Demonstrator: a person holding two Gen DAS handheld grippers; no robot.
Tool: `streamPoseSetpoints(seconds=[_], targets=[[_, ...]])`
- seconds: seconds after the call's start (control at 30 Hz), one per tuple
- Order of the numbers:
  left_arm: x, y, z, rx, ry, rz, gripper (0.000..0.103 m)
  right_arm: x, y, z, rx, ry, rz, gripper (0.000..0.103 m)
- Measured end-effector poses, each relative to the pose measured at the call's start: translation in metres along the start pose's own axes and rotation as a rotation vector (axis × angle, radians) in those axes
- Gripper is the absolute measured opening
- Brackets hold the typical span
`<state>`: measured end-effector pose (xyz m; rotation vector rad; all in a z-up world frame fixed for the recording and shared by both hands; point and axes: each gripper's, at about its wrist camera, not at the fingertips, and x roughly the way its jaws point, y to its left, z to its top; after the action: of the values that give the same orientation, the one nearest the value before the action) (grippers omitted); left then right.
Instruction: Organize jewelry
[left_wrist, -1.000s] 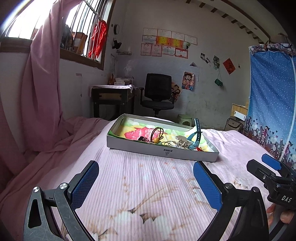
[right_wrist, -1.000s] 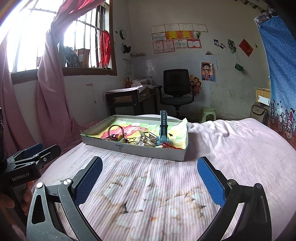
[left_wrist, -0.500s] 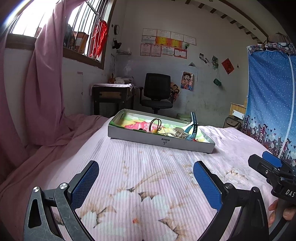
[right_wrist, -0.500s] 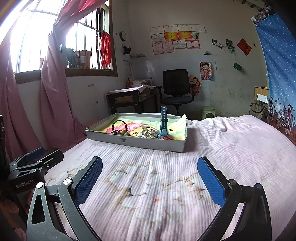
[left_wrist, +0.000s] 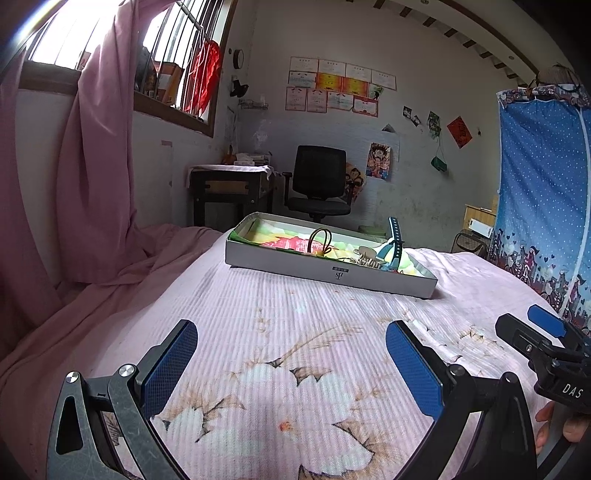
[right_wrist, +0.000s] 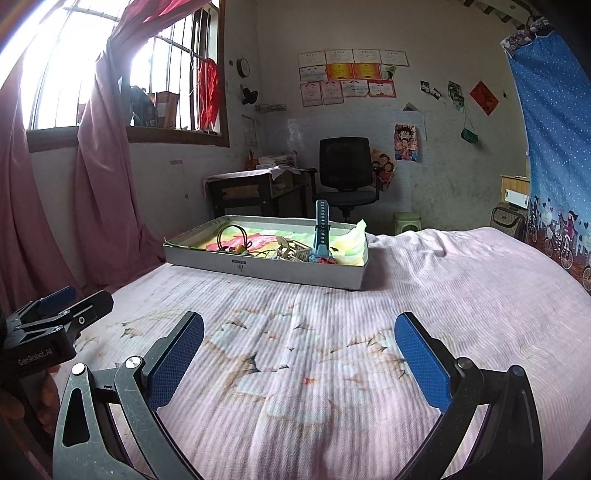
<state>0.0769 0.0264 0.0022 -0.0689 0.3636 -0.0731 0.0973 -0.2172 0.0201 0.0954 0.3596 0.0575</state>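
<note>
A shallow grey box (left_wrist: 325, 272) (right_wrist: 258, 266) lies on the pink bedspread ahead of both grippers. Inside are a dark cord loop (left_wrist: 320, 236) (right_wrist: 231, 236), a pale metal piece (left_wrist: 367, 256) (right_wrist: 291, 251) and a blue watch strap (left_wrist: 394, 242) (right_wrist: 321, 229) standing up. My left gripper (left_wrist: 291, 363) is open and empty, well short of the box. My right gripper (right_wrist: 299, 362) is open and empty, also short of it. Each gripper shows at the edge of the other's view, the right one (left_wrist: 543, 332) and the left one (right_wrist: 59, 314).
The bedspread (left_wrist: 295, 325) fills the foreground. A pink curtain (left_wrist: 85, 166) hangs at the left under a barred window. A desk (left_wrist: 232, 184) and black office chair (left_wrist: 317, 181) stand behind the bed. A blue curtain (left_wrist: 543, 184) hangs at the right.
Both grippers have drawn back and lowered, so the box sits farther off and is seen at a flatter angle. Both stay open and empty.
</note>
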Motion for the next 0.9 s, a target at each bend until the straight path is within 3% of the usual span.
streamPoseSetpoints(seconds=[0.9], targets=[[-0.0002, 0.0019, -0.0009, -0.005, -0.001, -0.003, 0.103, 0.0004, 0.0004, 0.0000, -0.008, 0.003, -0.001, 0.102]])
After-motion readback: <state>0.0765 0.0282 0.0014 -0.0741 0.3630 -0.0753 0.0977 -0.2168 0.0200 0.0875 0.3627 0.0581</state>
